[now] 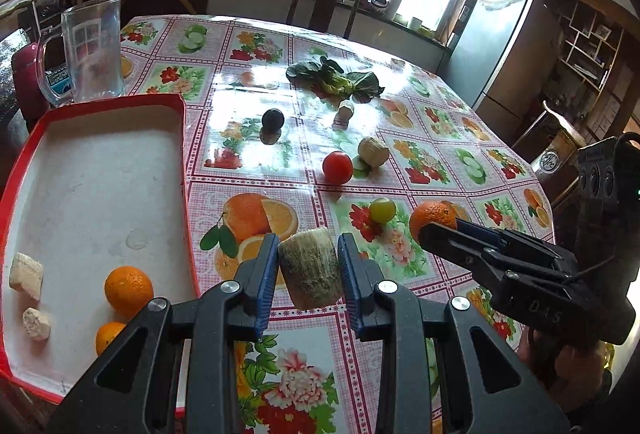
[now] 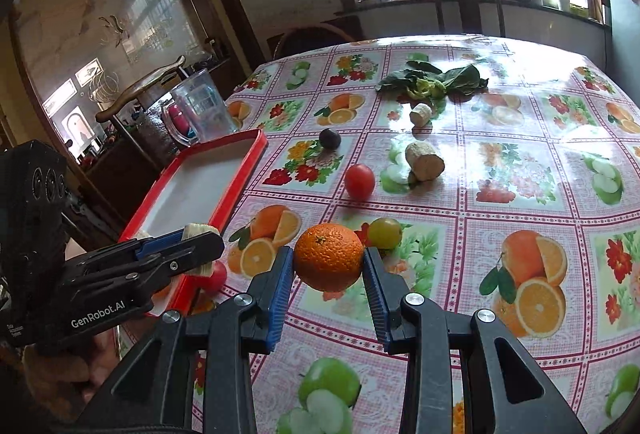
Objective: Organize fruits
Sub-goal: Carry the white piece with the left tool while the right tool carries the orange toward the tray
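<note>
The left gripper (image 1: 308, 266) pinches a pale root chunk (image 1: 309, 266) between its blue pads, just right of the red tray (image 1: 182, 162) holding two oranges (image 1: 129, 290). The right gripper (image 2: 329, 266) clamps an orange (image 2: 329, 256). Beyond its fingers on the table (image 2: 480, 214) lie a green tomato (image 2: 385, 232) and a red tomato (image 2: 359, 181).

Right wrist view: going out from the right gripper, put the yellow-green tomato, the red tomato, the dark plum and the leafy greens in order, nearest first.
From the right gripper:
1. Yellow-green tomato, just beyond the held orange.
2. Red tomato, mid-table.
3. Dark plum, farther back, leftward.
4. Leafy greens, far side.
</note>
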Demonstrator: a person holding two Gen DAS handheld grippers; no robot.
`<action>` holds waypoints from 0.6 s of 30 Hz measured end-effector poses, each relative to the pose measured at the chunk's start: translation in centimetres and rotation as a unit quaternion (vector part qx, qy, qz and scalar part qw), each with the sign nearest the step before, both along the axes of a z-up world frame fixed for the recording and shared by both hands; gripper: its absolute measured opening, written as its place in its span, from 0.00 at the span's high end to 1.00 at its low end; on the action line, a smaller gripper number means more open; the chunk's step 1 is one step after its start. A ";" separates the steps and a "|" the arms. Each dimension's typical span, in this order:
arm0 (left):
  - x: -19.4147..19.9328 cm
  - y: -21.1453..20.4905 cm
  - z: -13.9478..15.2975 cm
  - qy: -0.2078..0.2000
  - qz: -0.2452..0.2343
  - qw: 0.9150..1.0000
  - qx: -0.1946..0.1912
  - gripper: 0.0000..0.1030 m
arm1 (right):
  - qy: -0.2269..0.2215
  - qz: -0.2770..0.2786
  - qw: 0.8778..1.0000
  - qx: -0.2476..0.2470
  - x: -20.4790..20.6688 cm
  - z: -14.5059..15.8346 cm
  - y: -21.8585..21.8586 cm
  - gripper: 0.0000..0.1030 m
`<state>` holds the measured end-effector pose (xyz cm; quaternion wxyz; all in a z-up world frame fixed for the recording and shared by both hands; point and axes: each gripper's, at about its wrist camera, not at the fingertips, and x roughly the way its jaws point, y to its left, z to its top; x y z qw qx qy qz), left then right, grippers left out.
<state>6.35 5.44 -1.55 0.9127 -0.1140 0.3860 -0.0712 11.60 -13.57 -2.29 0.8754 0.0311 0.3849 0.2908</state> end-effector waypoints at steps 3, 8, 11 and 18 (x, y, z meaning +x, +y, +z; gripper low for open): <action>-0.7 0.7 0.1 -0.002 0.006 1.000 -0.001 0.74 | 0.001 0.007 1.000 0.001 -0.6 0.0 0.6 0.65; -1.8 2.0 0.0 -0.003 0.020 1.000 -0.004 0.74 | 0.001 0.021 1.000 -0.003 -1.5 0.0 2.0 0.65; -2.3 2.7 0.1 -0.005 0.027 1.000 -0.005 0.74 | -0.001 0.028 1.000 -0.005 -1.9 0.1 2.7 0.65; -3.2 3.9 0.2 -0.010 0.040 0.999 -0.008 0.74 | 0.000 0.041 0.999 -0.011 -2.6 -0.1 4.2 0.65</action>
